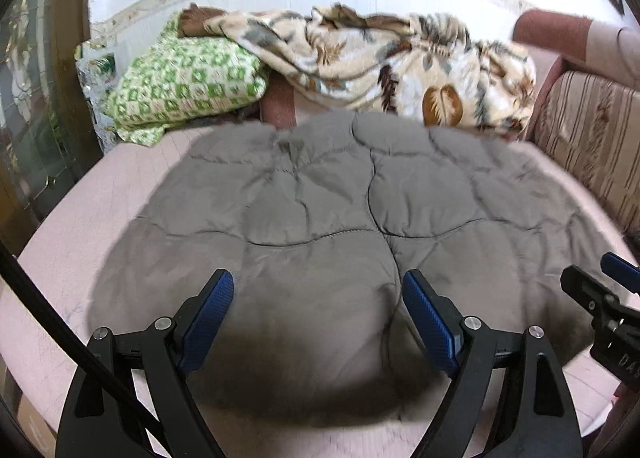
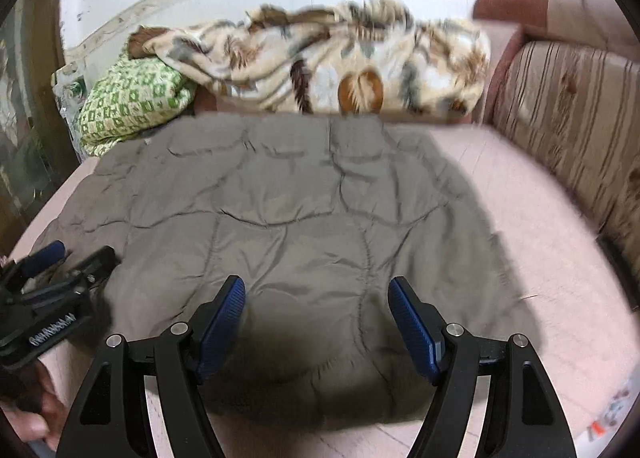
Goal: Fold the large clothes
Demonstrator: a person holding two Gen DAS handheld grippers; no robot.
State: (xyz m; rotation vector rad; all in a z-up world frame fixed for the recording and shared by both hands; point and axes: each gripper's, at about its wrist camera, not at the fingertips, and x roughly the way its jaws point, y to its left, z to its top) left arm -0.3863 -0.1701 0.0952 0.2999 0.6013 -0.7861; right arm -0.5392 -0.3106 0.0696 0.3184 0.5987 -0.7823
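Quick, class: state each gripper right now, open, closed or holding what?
Left gripper: open, holding nothing, above the grey quilted garment.
Right gripper: open, holding nothing, above the same garment.

We see a grey quilted padded garment (image 1: 320, 194) lying flat and spread across the pale pink bed surface (image 1: 80, 234), its stitched panels puffy.

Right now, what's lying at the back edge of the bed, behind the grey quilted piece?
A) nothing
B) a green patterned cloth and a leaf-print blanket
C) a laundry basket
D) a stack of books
B: past the grey quilted piece lie a green patterned cloth and a crumpled leaf-print blanket.
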